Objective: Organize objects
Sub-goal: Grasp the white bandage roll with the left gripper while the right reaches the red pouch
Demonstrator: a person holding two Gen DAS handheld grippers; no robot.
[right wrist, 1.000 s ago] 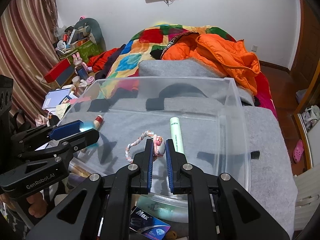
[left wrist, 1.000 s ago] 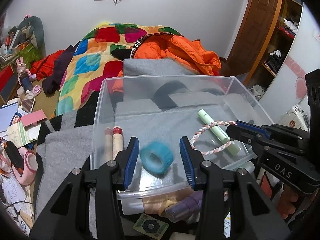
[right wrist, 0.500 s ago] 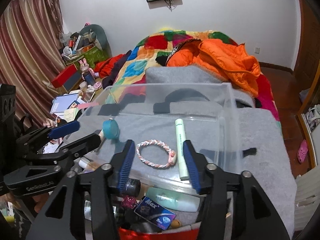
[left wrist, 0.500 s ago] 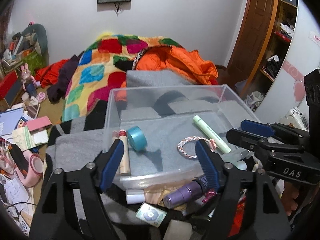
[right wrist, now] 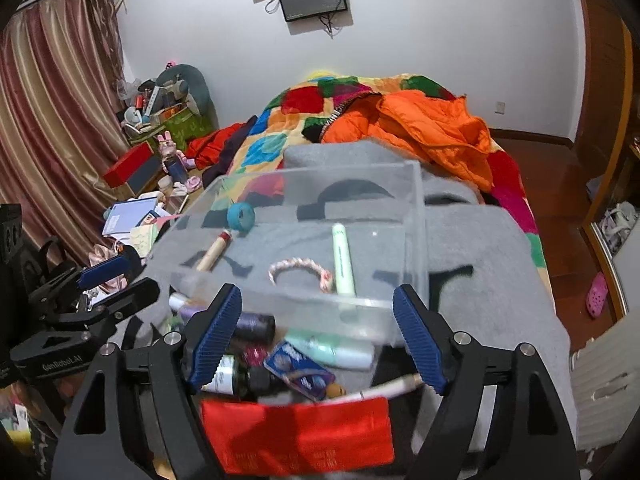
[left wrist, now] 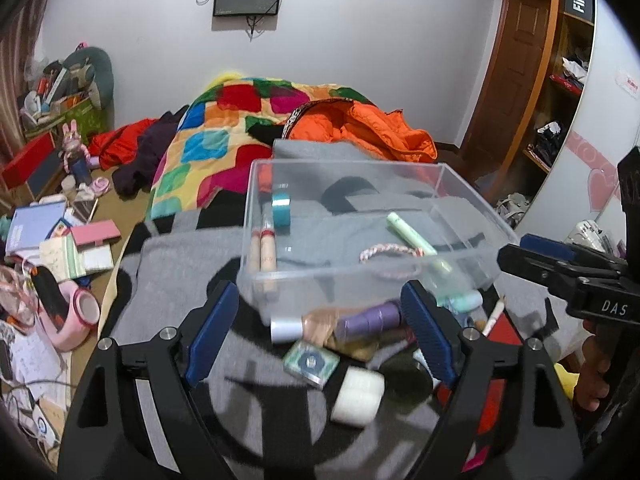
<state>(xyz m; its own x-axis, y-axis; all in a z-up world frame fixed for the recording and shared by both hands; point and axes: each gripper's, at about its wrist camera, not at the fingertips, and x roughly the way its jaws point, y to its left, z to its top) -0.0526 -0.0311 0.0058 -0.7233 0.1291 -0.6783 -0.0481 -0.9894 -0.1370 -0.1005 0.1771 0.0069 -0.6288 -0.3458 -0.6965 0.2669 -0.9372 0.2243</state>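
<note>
A clear plastic box (left wrist: 460, 184) (right wrist: 414, 216) sits on a grey blanket on the bed. Inside lie a blue tape roll (left wrist: 281, 209) (right wrist: 241, 217), two cream tubes (left wrist: 267, 250), a pink braided bracelet (left wrist: 388, 249) (right wrist: 298, 266) and a pale green tube (left wrist: 410, 234) (right wrist: 343, 258). In front of the box lies a pile of loose items: a purple bottle (left wrist: 370, 317), a white cap (left wrist: 358, 396), a small green packet (left wrist: 310, 362), a red pouch (right wrist: 296, 432). My left gripper (left wrist: 320, 332) and right gripper (right wrist: 316, 340) are both open and empty above this pile.
A patchwork quilt (left wrist: 224, 132) and an orange jacket (right wrist: 432, 132) lie behind the box. Books, papers and a pink tape dispenser (left wrist: 76, 312) clutter the floor at left. A wardrobe (left wrist: 560, 80) stands at right.
Both grippers let go, opened wide and pulled back from the box. The blue tape roll and the bracelet now lie in the box.
</note>
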